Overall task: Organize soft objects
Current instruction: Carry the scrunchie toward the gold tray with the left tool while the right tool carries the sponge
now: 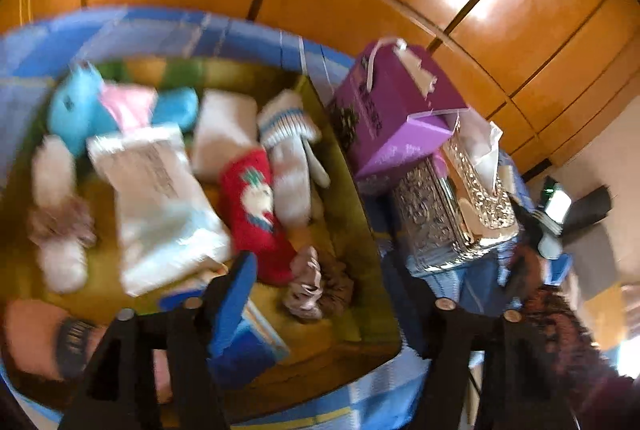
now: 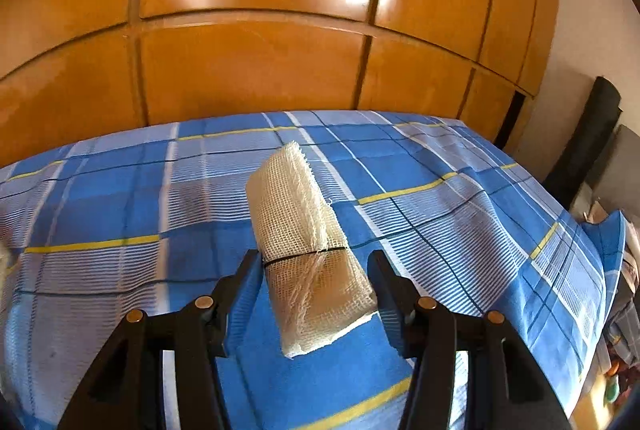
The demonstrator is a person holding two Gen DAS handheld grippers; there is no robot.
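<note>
Orange wooden cupboard doors [image 2: 256, 77] back a blue plaid cloth [image 2: 120, 197] where the right gripper [image 2: 316, 282] hovers low, jaws spread around a gauze roll [image 2: 304, 230] pointing toward 12 o'clock, while the left gripper [image 1: 340, 290], jaws spread, tilts above a green tray [image 1: 352, 213] of soft toys.

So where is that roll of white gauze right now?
In the right wrist view, the gauze roll lies on the blue checked cloth, between the open fingers of the right gripper, which is not gripping it.
</note>
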